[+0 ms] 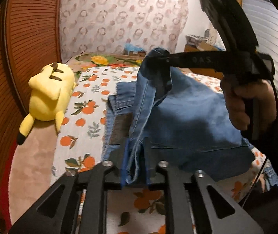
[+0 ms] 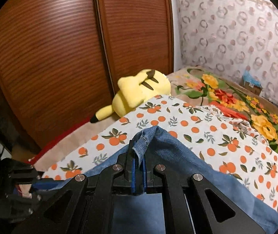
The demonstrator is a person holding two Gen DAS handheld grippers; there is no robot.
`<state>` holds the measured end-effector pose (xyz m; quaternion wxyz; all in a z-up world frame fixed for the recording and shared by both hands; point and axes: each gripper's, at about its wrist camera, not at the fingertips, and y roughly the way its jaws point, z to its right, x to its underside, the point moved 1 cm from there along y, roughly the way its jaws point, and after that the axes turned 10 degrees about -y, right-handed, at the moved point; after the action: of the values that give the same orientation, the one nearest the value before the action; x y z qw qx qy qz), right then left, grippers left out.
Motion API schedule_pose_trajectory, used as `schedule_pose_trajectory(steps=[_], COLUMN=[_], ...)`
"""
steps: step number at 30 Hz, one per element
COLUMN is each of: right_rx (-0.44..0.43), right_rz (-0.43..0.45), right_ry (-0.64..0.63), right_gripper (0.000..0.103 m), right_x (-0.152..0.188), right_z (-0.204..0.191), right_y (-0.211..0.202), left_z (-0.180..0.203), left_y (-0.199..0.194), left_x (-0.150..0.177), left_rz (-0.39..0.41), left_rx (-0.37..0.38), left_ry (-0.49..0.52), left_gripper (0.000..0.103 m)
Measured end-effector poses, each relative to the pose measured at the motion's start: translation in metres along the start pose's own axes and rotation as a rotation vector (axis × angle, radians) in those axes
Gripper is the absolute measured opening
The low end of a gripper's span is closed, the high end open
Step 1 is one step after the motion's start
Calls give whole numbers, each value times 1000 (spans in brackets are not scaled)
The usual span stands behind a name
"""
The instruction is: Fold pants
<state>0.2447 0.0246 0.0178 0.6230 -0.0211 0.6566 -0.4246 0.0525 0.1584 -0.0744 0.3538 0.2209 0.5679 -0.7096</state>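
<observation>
The jeans (image 1: 187,120) are partly lifted off the bed (image 1: 92,128): one portion lies flat on the orange-print sheet, the rest hangs in the air between the two tools. The left hand-held gripper (image 1: 136,167) is clamped on a bunched fold of denim near the lower edge, and the right hand-held gripper (image 2: 138,167) is pinched shut on a hem corner held higher, as the left wrist view shows it raised above the pile with cloth draping from it.

The main risk is slip. The right grip catches only a thin corner of hem, and the weight of the hanging denim pulls on it; a quick swing would likely tug it free and drop the fold in a heap. The left grip holds several layers, so one layer could slide out and leave the edges misaligned. Uneven height between the two grips will probably skew the crease when the cloth is laid down. The part lying on the sheet may also drag and wrinkle if pulled sideways. The yellow plush toy (image 1: 51,93) sits beside the jeans, apart from them, so a wide sweep toward the wardrobe (image 2: 51,58) could knock it
</observation>
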Motion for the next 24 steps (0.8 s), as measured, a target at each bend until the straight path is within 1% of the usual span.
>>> schedule_pose_trajectory(steps=[1,2,3,4,6,8,12,14,16,19,24], right_rx=[-2,-11,-15,-16,-24,-23,-1,2,24,50,129], right_rz=[-8,-15,-21,-26,-15,-4,18,26,30,23,-23], right_ry=[2,6,9,10,5,-4,-11,-4,9,30,83], right_gripper=[5,8,14,18,35,44,46,46,46,46,46], right_x=[-3,-5,-8,-10,-13,-11,-1,10,19,43,93], right_z=[0,3,4,5,7,1,-5,-7,-6,1,14], right_y=[5,10,14,16,13,6,-7,-17,-30,-49,-72], left_z=[-2,-3,-5,-6,-7,-7,-4,-2,0,-1,7], left_y=[0,-1,-2,-3,-5,-5,-4,-3,-2,-1,-8], left_x=[0,0,0,-1,-1,-1,-1,-1,0,-2,-10], left_rz=[3,5,8,13,19,32,37,36,35,38,74], left_rx=[-5,-6,-2,5,4,-7,-10,-9,-6,-1,32], left_ry=[-1,-4,-8,-11,-12,-13,-13,-5,1,-11,-8], left_gripper=[30,34,41,43,43,43,43,43,43,43,43])
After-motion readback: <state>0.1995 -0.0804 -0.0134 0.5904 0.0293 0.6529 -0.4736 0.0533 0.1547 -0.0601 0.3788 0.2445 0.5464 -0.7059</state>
